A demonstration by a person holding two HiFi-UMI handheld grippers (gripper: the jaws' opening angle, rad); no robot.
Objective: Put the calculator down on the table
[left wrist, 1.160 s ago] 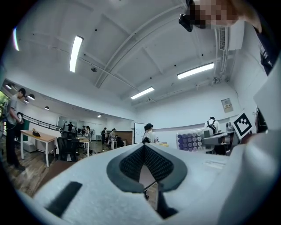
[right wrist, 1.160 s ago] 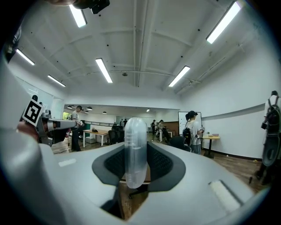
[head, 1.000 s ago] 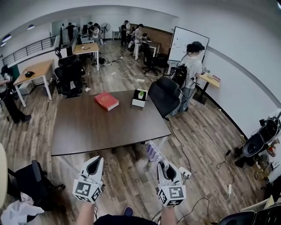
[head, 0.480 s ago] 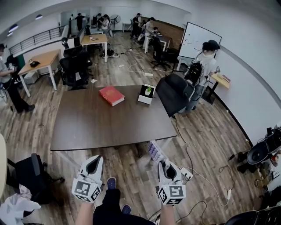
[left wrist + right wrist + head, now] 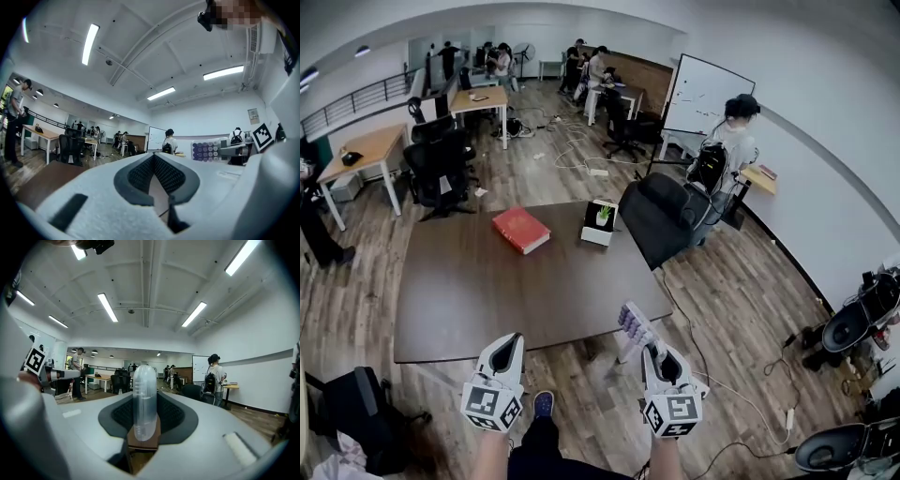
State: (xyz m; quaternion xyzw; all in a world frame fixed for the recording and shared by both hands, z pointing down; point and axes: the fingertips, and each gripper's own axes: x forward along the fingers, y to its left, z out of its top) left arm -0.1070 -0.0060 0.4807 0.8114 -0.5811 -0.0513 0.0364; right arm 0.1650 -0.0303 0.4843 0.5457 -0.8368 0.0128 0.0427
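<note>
The calculator (image 5: 629, 328), white with purple keys, sticks out forward from my right gripper (image 5: 649, 349), which is shut on its near end. In the right gripper view the calculator (image 5: 144, 399) stands edge-on between the pads. In the head view it overlaps the near right edge of the dark brown table (image 5: 487, 300), held in the air. My left gripper (image 5: 508, 342) is shut with nothing in it, level beside the right one and just short of the table's near edge. The left gripper view shows the calculator (image 5: 206, 151) off to the right.
On the table's far side lie a red book (image 5: 521, 230) and a white box with a small plant (image 5: 600, 221). A black office chair (image 5: 661, 217) stands at the far right corner. A person (image 5: 727, 141) stands by a whiteboard. Cables cross the wooden floor to the right.
Both grippers have moved forward together toward the table's near edge. The calculator, earlier over the floor short of the table, now overlaps the table's edge. Both grips are unchanged.
</note>
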